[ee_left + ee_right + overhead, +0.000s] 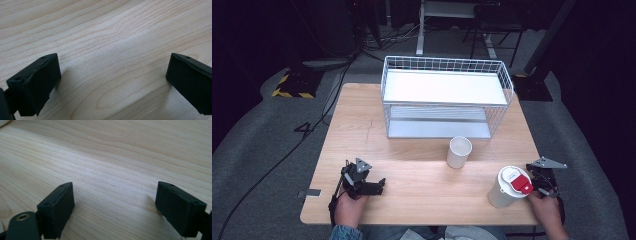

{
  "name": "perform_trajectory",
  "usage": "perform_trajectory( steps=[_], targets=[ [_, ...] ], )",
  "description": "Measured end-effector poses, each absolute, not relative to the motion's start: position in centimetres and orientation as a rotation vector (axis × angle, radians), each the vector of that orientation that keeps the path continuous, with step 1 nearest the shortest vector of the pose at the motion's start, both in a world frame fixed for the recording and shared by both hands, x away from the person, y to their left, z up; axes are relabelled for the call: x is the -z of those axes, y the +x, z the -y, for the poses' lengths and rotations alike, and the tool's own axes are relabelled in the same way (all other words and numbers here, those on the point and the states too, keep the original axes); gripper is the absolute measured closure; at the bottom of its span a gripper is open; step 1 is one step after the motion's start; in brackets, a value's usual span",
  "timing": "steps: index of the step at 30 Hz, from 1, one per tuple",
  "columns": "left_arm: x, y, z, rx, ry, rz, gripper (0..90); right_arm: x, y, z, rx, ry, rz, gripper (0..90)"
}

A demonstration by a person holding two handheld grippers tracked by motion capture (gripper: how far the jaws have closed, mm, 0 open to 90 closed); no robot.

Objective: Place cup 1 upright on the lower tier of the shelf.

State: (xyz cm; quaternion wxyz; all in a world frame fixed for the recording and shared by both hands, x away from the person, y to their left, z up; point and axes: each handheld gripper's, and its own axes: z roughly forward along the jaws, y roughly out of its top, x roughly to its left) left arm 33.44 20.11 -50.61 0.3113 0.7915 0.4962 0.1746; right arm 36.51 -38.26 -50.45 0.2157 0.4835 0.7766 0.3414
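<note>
Wooden surface (412, 180) bearing a white two-tier wire rack (444, 97), both shelves bare. Lidded white cup (507, 187), upright, red lid tab pointing toward the right gripper (539, 182). Smaller open cup (459, 152), upright, contents unseen. Left gripper (379, 186): fingers (37, 82) parted, like the right's.

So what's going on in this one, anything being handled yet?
Not yet. A person holds a gripper in each hand at the near edge of the wooden table. The left gripper and the right gripper both rest low over bare wood with jaws wide apart and nothing between them. A white cup with a red lid stands just beside the right gripper, an open white cup sits mid-table, and a white wire rack stands at the far side, untouched.
</note>
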Motion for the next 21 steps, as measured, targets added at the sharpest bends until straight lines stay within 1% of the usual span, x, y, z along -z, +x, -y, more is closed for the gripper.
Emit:
perform_trajectory(
  steps=[21],
  targets=[
    [50.59,33.50,-19.95,-0.459,2.087,-1.310,0.0,50.43,36.46,38.27,-0.946,1.336,-2.156,16.7]
  ],
)
